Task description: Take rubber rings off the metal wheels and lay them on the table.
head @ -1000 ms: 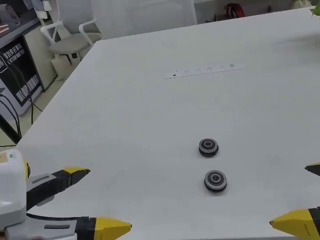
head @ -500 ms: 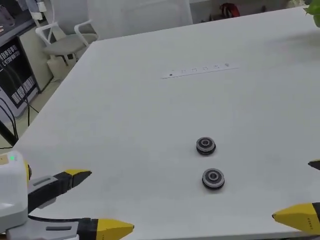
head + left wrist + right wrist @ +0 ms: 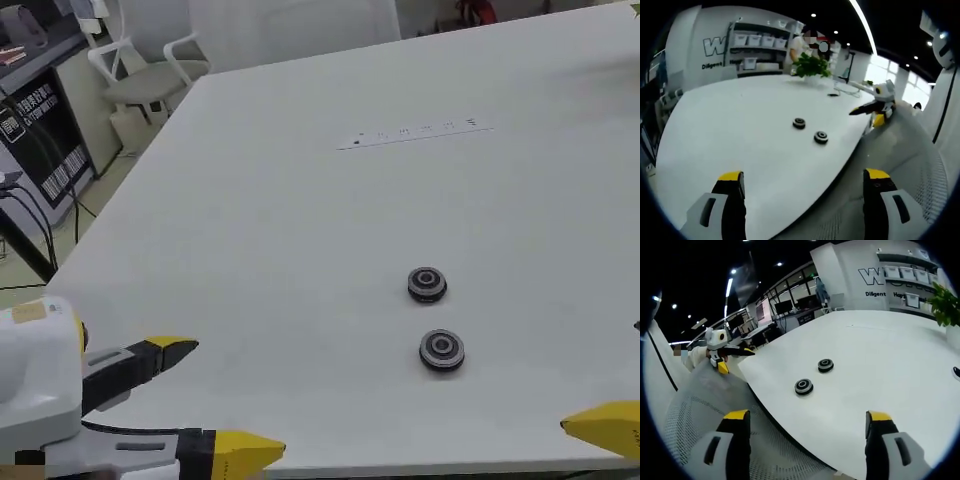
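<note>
Two pieces lie flat on the white surface: the far metal wheel and the near metal wheel, close together but not touching. Each carries a dark rubber ring round its rim. Both sit well ahead of the fingers, touched by none.

On the left gripper, the yellow-tipped fingers are spread wide and hold nothing. Its left finger is over the surface, its right finger off the edge. The wheels are ahead, in line with the gap.

On the right gripper, the fingers are equally wide with nothing between them. Its right finger is over the surface, its left finger past the edge. The wheels are ahead, in line with the gap.

A potted plant stands far beyond the left fingers.
</note>
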Available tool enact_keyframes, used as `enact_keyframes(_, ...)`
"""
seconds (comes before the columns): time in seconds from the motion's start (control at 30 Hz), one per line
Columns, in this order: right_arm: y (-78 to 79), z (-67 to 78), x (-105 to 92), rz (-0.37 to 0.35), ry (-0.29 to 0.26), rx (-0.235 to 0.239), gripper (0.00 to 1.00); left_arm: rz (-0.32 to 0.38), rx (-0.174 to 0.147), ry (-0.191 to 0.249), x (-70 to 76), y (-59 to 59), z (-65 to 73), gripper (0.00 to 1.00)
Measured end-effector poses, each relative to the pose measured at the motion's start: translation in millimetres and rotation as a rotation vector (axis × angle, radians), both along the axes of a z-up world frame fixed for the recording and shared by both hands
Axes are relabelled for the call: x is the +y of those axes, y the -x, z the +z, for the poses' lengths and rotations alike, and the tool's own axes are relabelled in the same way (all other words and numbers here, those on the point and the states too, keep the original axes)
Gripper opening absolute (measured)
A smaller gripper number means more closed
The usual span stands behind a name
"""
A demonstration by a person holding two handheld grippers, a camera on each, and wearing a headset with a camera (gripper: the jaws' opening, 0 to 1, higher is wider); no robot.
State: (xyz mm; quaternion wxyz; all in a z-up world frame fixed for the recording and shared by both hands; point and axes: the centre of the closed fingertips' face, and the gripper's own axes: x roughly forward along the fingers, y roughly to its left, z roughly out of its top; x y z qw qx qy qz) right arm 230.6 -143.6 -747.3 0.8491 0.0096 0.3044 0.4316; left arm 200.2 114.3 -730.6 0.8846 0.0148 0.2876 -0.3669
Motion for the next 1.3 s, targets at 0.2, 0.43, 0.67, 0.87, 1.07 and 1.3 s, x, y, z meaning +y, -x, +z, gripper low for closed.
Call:
enact_keyframes(0.2,-1.0,-0.3,0.8,-0.003,0.006,-0.015,0.89,-0.007,0.005,0.01,-0.8,0.6,0.7,1.0)
enact_keyframes(0.43,-2.6,-3.2,5.0,0.004,-0.003,-0.011,0.9,-0.025,0.015,-0.001,-1.2,2.0,-1.5,1.0)
enact_keyframes(0.67,-4.8,-2.9,5.1,-0.004,-0.019,-0.005,0.9,-0.068,0.01,0.0,-4.4,2.1,1.5,1.0)
enact_keyframes(0.87,-7.5,-6.1,7.1,0.009,-0.009,0.01,0.9,-0.098,0.015,-0.024,-2.7,0.8,-0.3,1.0)
enact_keyframes(1.07,-15.6,0.6,6.2,0.004,-0.015,-0.003,0.9,-0.114,0.01,-0.032,-0.7,-5.9,3.7,1.0)
enact_keyframes(1.3,-24.3,7.9,5.3,0.025,-0.01,-0.023,0.88,-0.123,-0.021,-0.066,3.8,-20.0,16.7,1.0)
